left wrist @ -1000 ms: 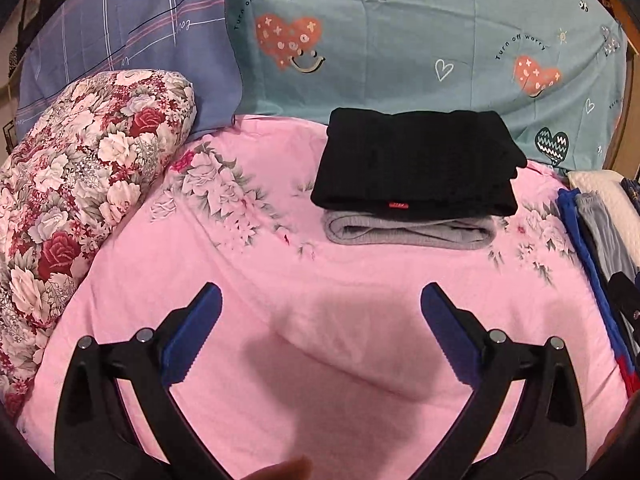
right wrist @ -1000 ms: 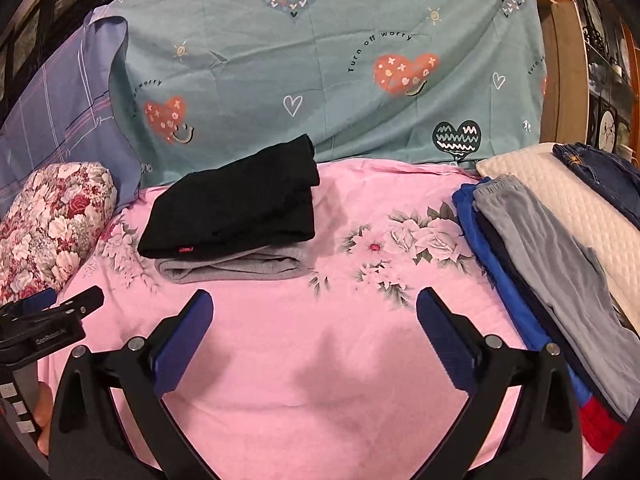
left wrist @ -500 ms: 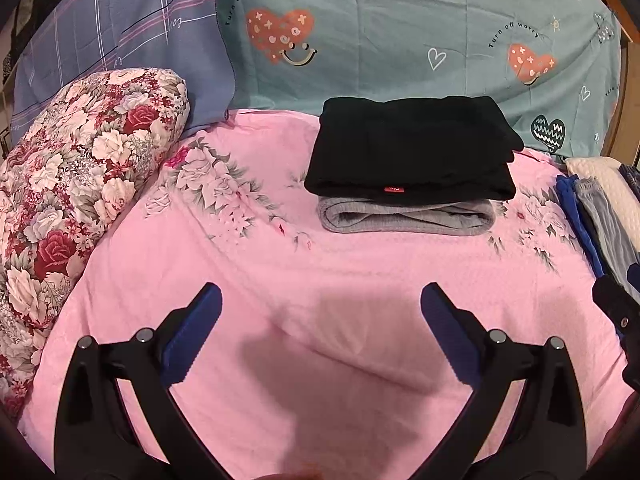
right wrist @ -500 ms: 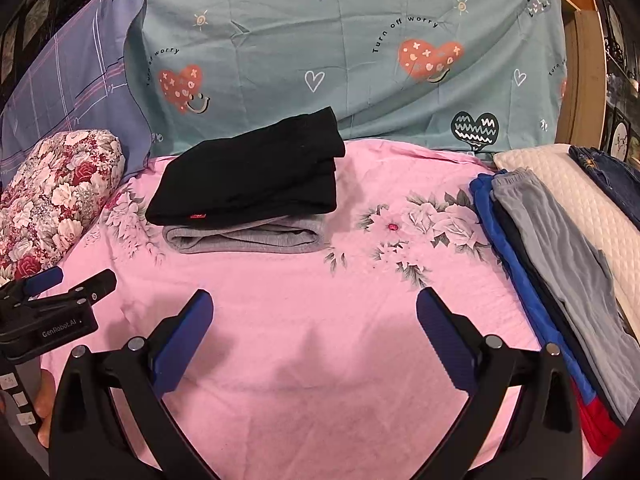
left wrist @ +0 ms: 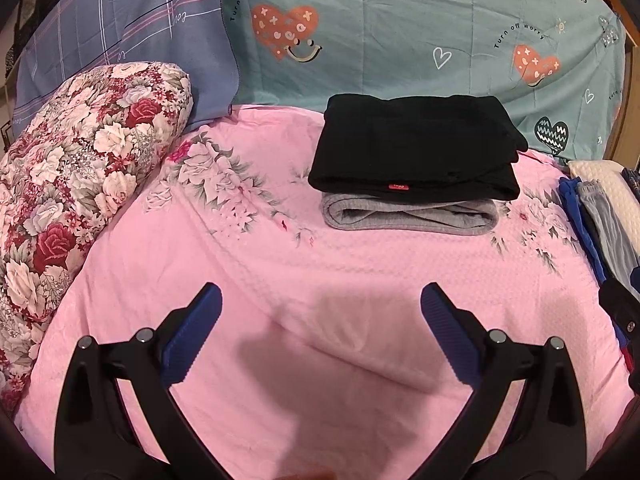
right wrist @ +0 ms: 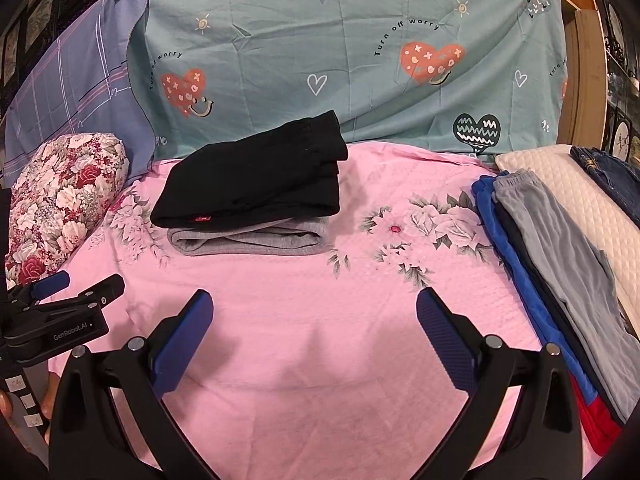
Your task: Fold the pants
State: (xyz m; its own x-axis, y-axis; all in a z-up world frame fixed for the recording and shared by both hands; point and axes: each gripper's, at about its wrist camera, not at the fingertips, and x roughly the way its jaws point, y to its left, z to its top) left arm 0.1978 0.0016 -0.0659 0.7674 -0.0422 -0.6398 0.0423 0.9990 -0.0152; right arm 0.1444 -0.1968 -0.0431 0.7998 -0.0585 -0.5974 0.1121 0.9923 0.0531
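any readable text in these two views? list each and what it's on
"Turn off worry": printed several times on the teal heart-print sheet, beside the orange smiley hearts.
"GenRobot.AI": on the body of the left gripper, seen from the right wrist view.
Red tag on the folded black pants: has marks, too small to read.
Small print on the blue plaid pillowcase: not legible.

Warm, kinda dim indoor light; soft shadows on the bed sheet (left wrist: 280, 280) at lower centre, heavy fisheye bending, black corners.
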